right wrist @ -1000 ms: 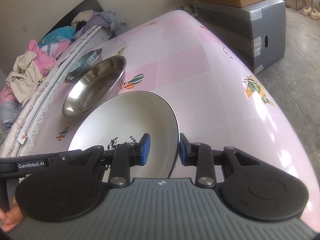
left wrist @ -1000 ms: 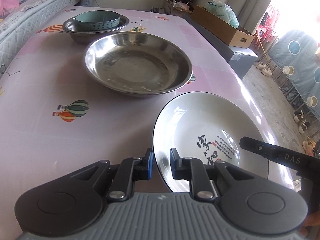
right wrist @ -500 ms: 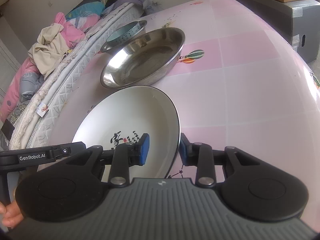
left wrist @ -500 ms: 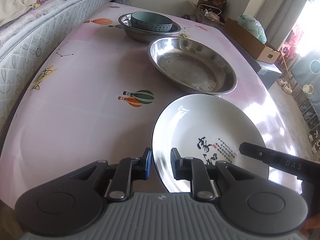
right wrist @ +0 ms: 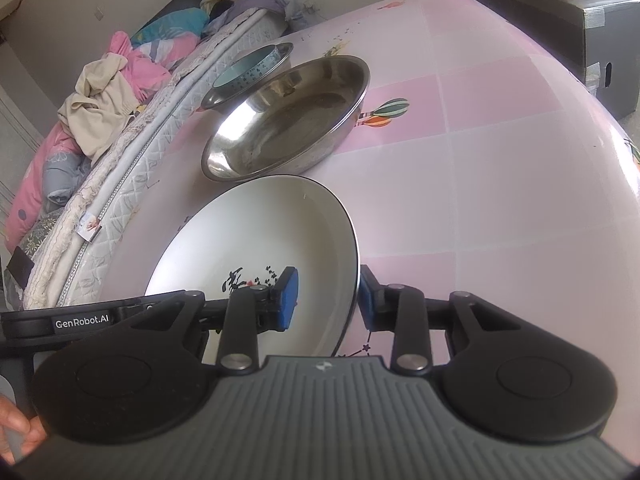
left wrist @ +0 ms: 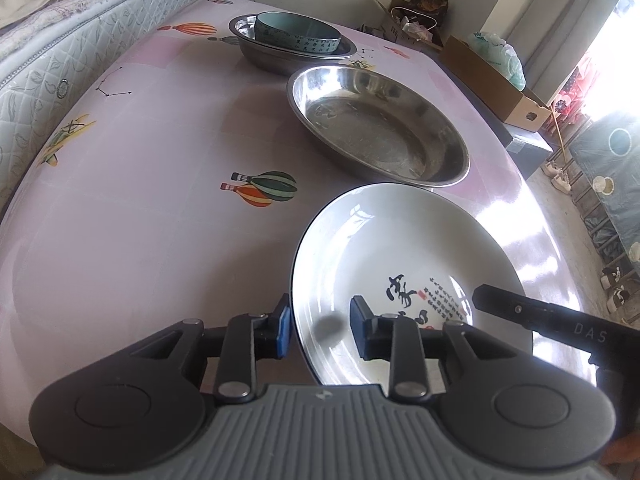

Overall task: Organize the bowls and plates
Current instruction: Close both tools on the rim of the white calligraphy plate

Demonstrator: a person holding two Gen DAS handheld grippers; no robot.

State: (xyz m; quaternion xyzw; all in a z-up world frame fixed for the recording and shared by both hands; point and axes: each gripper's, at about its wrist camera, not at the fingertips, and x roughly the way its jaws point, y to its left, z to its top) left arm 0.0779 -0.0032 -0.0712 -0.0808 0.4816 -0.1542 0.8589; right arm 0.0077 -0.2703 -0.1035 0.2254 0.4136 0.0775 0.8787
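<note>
1. Left claw (left wrist: 320,328): its jaws are opening, the plate (left wrist: 400,248) rim between them with a clear gap on the inner side, so it no longer clamps.
2. Right claw (right wrist: 326,296) straddles the opposite rim, jaws parted a little; the outer pad looks close against the rim, the inner pad stands off. It seems not to grip either.
3. Place: the plate lies on the table (left wrist: 140,220) at its near edge, just short of the large steel pan (left wrist: 376,128).
4. Risk: if the plate is not fully down, letting go on one side first could let it drop or tip onto the cloth with a knock.
5. Risk: a pad pulled back carelessly could catch the rim and drag the plate toward the table edge, which is close.
6. Risk: pushed forward, the plate would strike the pan.
7. Count: one white plate; two steel pans, the far pan (left wrist: 280,60) smaller; one teal bowl (left wrist: 298,36) sitting inside the far pan. Two claws.
</note>
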